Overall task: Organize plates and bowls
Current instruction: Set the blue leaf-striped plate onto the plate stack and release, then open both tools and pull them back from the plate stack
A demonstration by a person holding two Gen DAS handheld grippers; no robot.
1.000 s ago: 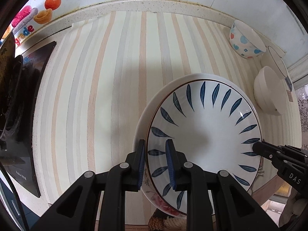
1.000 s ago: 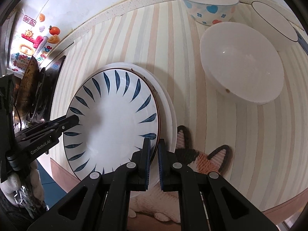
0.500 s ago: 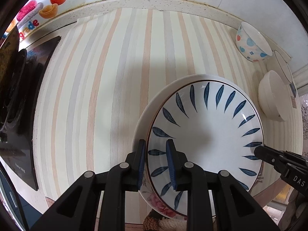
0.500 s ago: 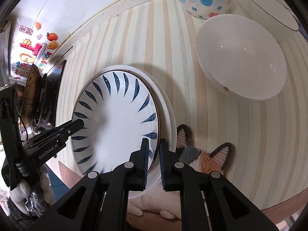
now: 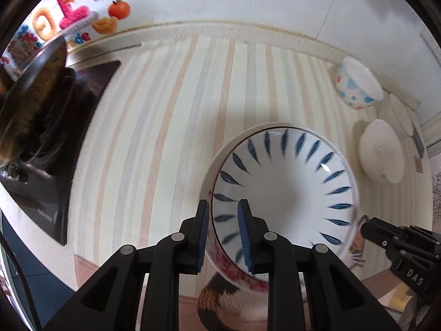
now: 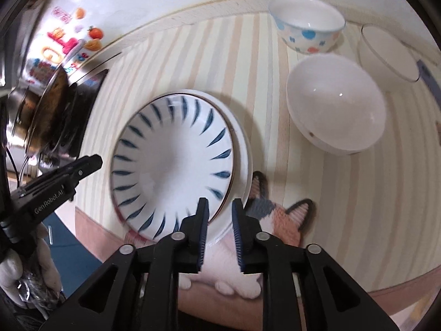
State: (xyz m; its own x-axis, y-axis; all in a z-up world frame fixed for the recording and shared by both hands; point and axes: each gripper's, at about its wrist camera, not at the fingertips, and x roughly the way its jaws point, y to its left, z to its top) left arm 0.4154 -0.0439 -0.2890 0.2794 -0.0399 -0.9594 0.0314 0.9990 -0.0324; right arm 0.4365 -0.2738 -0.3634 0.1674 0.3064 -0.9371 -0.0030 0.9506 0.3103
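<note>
1. Striped cloth (image 5: 176,127) covers your bench, with a stove (image 5: 41,138) at its left end.
2. Your left gripper (image 5: 222,234) has its fingers released, straddling the near rim of the stacked plates.
3. Your right gripper (image 6: 219,231) is likewise spread apart across the opposite rim.
4. Between them, the blue-leaf plate (image 6: 173,171) sits on a white plate (image 6: 244,149).
5. Beyond, to the right, stand a white bowl (image 6: 336,107), a dotted bowl (image 6: 308,31) and a rimmed bowl (image 6: 386,52).

Home kitchen; stove (image 5: 49,143), pan (image 6: 52,102), striped counter mat (image 5: 171,127), bowls (image 6: 335,103)
</note>
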